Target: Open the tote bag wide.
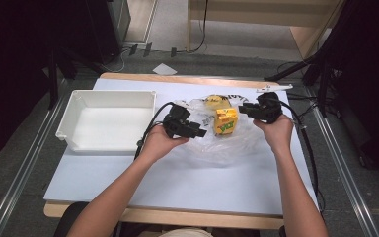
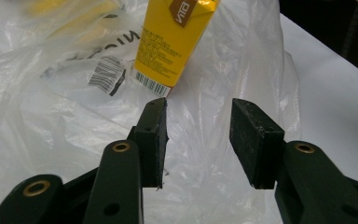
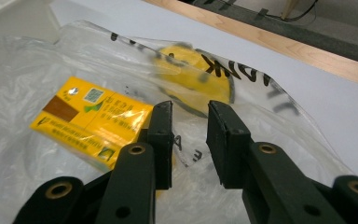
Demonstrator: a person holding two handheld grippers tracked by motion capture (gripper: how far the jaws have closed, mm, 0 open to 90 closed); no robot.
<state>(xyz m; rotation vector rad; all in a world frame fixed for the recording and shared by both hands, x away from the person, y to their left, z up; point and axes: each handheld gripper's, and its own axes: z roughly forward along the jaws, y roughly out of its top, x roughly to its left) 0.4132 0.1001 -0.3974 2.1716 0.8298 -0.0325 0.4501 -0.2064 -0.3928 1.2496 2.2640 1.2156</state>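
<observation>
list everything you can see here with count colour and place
carton: 1, yellow, mid table, standing among the bag's plastic between the two tongs
round pack: 1, yellow, just behind the carton, under the plastic
bag: 1, clear with black print, crumpled mid table
tray: 1, white, far left of the table
table: 1, white top with wood edge
paper: 1, white, on the floor beyond the table
left tongs: 1, black, jaws open, left of the carton
right tongs: 1, black, jaws apart over the bag, right of the carton
hands: 2, one on each tongs, forearms coming from the bottom
</observation>
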